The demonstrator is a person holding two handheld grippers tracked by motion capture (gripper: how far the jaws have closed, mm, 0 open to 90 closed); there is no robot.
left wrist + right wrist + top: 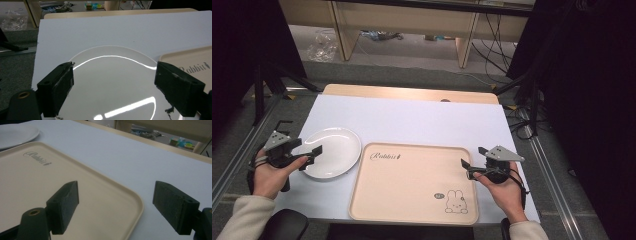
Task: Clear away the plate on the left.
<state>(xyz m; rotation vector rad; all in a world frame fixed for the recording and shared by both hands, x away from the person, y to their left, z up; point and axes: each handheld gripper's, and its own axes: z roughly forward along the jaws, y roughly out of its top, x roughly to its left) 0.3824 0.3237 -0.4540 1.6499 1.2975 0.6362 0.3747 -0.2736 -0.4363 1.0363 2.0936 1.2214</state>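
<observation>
Grippers poised over plate and tray.
Left gripper (pixel 310 153), jaws spread, hovers above white plate (pixel 337 145) at lower left; right gripper (pixel 472 164), released, hangs over beige tray's (pixel 412 210) right edge.

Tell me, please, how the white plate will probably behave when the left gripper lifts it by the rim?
The white plate shows bright glare streaks, so its glazed surface is probably slippery between the left gripper pads. It looks rigid and will likely keep its shape, yet it could chip if dropped. Held at one edge, the shallow dish may tilt downward.
</observation>
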